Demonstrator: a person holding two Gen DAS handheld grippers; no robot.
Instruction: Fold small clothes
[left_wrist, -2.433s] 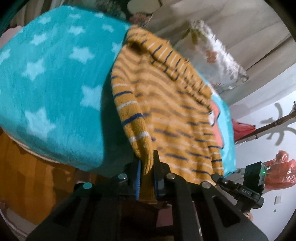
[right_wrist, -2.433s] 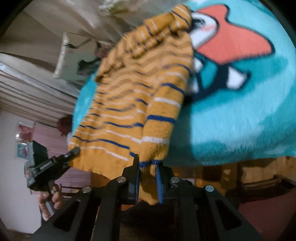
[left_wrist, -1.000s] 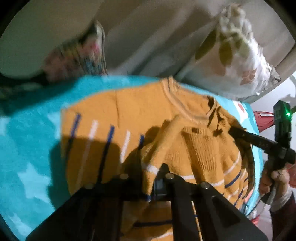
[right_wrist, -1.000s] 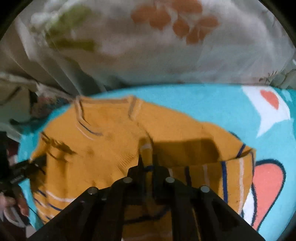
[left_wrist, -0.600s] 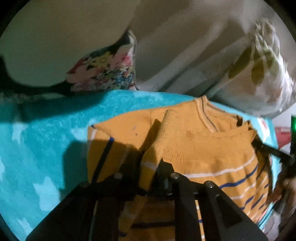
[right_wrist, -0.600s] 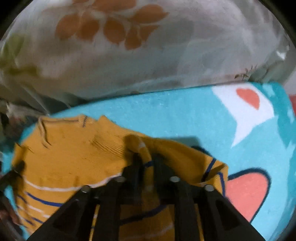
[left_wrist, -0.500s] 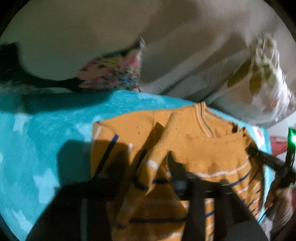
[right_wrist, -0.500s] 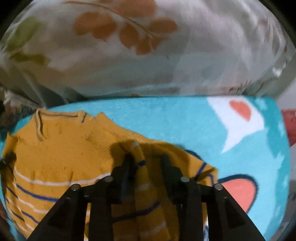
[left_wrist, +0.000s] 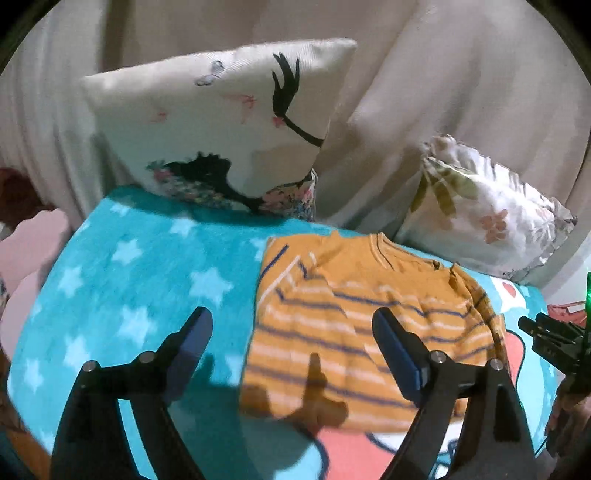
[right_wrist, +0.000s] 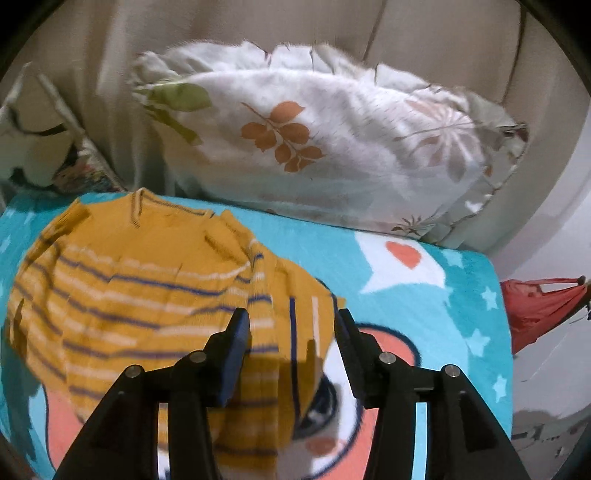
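Left hand-held gripper (left_wrist: 291, 332) spread wide, fingers empty, poised above the near left edge of the striped sweater (left_wrist: 369, 332). Right hand-held gripper (right_wrist: 291, 325) partly open, nothing pinched, fingers either side of the sweater's right sleeve; contact can't be judged. The sweater lies folded on the turquoise blanket (left_wrist: 140, 295) on the bed, neckline at the far side. Left view alone shows the cream cushion (left_wrist: 221, 122) with a black silhouette and the other gripper at far right. Right view shows more of the leaf-print pillow (right_wrist: 332, 147) and a red cloth (right_wrist: 535, 306).
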